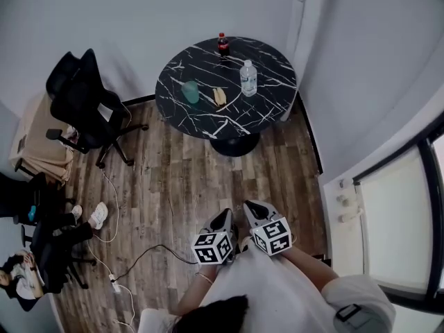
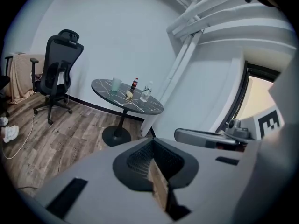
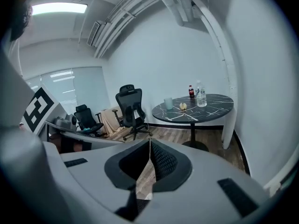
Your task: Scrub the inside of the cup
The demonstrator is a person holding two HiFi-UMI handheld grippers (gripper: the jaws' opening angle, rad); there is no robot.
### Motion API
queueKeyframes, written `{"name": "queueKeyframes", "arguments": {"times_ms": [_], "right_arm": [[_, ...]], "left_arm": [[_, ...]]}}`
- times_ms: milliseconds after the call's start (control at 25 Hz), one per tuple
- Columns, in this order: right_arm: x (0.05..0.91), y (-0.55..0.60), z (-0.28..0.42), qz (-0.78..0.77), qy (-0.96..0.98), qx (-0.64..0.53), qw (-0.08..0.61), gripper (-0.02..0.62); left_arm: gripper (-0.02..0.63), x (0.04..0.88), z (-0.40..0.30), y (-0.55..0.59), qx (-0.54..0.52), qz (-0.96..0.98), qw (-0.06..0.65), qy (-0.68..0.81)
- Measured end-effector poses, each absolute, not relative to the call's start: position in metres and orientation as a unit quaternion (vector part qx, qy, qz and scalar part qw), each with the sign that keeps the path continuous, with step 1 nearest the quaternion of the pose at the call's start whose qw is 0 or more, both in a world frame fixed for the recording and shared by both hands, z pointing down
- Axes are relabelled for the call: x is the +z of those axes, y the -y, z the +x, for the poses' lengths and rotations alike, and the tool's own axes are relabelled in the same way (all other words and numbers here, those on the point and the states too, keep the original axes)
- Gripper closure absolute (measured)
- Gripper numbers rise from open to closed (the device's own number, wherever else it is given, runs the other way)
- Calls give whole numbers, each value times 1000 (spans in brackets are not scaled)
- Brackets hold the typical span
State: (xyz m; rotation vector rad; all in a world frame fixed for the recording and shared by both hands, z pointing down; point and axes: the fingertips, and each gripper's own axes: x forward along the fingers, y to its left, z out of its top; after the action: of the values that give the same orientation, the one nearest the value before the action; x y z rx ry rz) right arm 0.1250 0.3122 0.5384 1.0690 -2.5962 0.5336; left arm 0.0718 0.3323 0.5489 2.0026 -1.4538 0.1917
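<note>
Cup [image 1: 191, 91] upright on table [image 1: 208, 120], mouth up, axis vertical; left claw [image 1: 227, 215], right claw [image 1: 249, 206] closed, empty.

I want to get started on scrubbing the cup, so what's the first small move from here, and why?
Probably a step toward the round table. The left gripper and right gripper are both shut, empty and held close to the body. The cup and the yellowish item beside it sit across the wooden floor, likely out of reach.
</note>
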Motion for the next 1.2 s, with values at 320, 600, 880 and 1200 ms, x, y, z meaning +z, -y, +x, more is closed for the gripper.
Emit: {"name": "queueKeyframes", "arguments": {"times_ms": [320, 600, 880, 1200], "right_arm": [[549, -288, 137, 396, 885, 194, 150, 560], [561, -255, 140, 423, 865, 213, 165, 560], [566, -216, 132, 453, 846, 226, 167, 560], [581, -174, 100, 456, 831, 250, 196, 560]], "left_arm": [[597, 555, 74, -301, 82, 767, 327, 546], [597, 557, 83, -265, 107, 792, 315, 513], [597, 557, 58, -224, 98, 786, 331, 513], [597, 555, 33, -179, 99, 799, 334, 490]]}}
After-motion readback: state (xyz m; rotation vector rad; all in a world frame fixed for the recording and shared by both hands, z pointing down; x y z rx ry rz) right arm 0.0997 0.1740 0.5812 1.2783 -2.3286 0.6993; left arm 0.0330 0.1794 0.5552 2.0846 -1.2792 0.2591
